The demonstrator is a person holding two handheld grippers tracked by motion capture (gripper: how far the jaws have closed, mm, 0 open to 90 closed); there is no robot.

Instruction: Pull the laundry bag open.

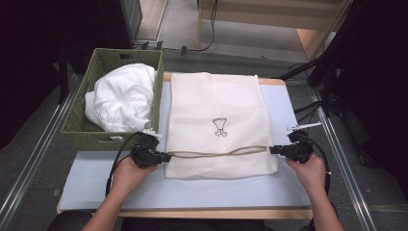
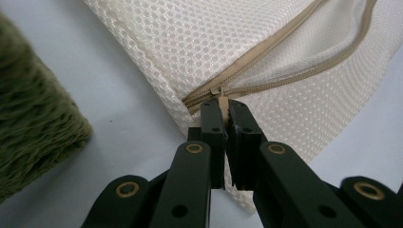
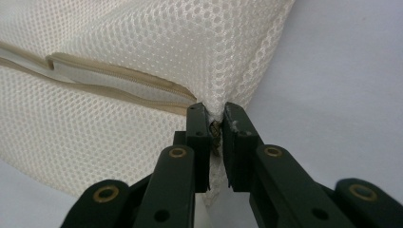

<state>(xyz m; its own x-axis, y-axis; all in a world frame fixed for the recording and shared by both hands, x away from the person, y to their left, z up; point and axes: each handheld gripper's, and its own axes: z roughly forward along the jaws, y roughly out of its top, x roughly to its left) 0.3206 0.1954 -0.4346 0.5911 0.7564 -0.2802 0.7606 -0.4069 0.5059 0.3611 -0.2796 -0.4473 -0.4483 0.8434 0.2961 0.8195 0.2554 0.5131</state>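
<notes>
A white mesh laundry bag with a small black drawing lies flat on the pale table. A beige zipper runs across it near the front and stands partly open. At the zipper's left end, my left gripper is shut on the zipper pull; its jaws pinch the small tab. My right gripper holds the bag's right edge at the zipper's other end. There its jaws are shut on the mesh corner.
A green woven basket with a bundle of white cloth stands at the table's left, just behind my left gripper. Its side appears in the left gripper view. Metal rails run along both sides of the table.
</notes>
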